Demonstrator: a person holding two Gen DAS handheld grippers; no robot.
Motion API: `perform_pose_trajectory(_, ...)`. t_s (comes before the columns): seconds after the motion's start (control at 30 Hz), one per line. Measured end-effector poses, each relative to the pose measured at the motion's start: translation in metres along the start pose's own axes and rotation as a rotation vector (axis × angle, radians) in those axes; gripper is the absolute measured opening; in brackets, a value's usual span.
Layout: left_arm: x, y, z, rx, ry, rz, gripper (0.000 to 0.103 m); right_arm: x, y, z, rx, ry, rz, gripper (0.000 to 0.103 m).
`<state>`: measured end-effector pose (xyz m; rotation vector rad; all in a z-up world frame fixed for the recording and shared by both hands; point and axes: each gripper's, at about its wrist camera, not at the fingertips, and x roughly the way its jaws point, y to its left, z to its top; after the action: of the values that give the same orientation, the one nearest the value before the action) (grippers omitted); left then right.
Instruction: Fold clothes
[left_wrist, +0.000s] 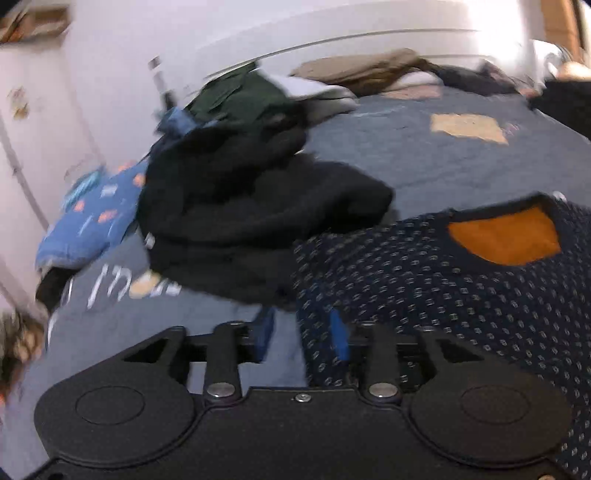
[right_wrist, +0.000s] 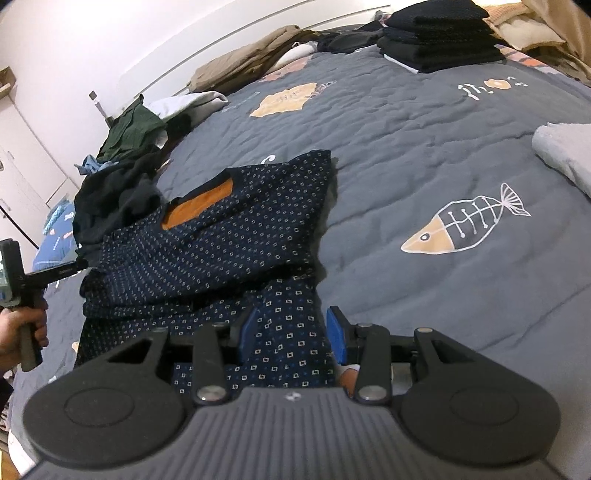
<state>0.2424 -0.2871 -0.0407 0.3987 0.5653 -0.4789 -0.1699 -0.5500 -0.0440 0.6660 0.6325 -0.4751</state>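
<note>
The right gripper (right_wrist: 291, 334) has the dotted sweater (right_wrist: 221, 236) loose between part-open jaws; close before lifting. The left gripper (left_wrist: 304, 338) gapes, seemingly empty; seat it on the hem

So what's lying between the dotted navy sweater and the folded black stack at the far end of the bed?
Only bare quilt: nothing lies between the dotted navy sweater and the folded black stack, just the quilt's printed tan patch. The right wrist view shows this.

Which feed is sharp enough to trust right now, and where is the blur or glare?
Left wrist view: motion-smeared, worst on the black clothes pile and wall; glare top right. Right wrist view: much sharper, patterned sweater and fish print crisp; only the right gripper is soft. Both bend the bed edges.
</note>
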Motion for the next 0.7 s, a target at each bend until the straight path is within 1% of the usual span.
perform_pose_trajectory(0.03,-0.005,0.007,-0.004,-0.039,-0.012,-0.02,0.045,0.001,0.001,0.0,0.001,-0.004,-0.005,0.04)
perform_pose_trajectory(0.17,-0.04,0.027,-0.024,-0.122,-0.014,-0.155,0.045,0.005,0.005,0.002,-0.004,-0.033,-0.022,0.04)
perform_pose_trajectory(0.23,-0.065,0.025,-0.037,-0.116,-0.035,-0.208,0.047,0.007,0.009,0.003,-0.025,-0.062,-0.029,0.04)
perform_pose_trajectory(0.27,-0.078,0.023,-0.044,-0.12,-0.043,-0.238,0.05,0.01,0.012,0.003,-0.042,-0.074,-0.038,0.04)
perform_pose_trajectory(0.3,-0.09,0.022,-0.05,-0.134,-0.048,-0.27,0.053,0.012,0.014,0.002,-0.061,-0.085,-0.048,0.04)
perform_pose_trajectory(0.4,-0.117,0.016,-0.07,-0.182,-0.053,-0.363,0.057,0.02,0.021,0.0,-0.137,-0.118,-0.086,0.04)
perform_pose_trajectory(0.47,-0.125,0.009,-0.081,-0.208,-0.051,-0.413,0.057,0.025,0.026,-0.002,-0.181,-0.144,-0.11,0.04)
perform_pose_trajectory(0.57,-0.123,0.002,-0.095,-0.26,-0.043,-0.474,0.059,0.033,0.033,-0.007,-0.261,-0.192,-0.154,0.04)
perform_pose_trajectory(0.63,-0.119,-0.003,-0.101,-0.264,-0.024,-0.499,0.059,0.039,0.041,-0.012,-0.344,-0.211,-0.2,0.04)
perform_pose_trajectory(0.7,-0.116,-0.006,-0.105,-0.268,-0.007,-0.518,0.059,0.047,0.048,-0.016,-0.419,-0.215,-0.227,0.04)
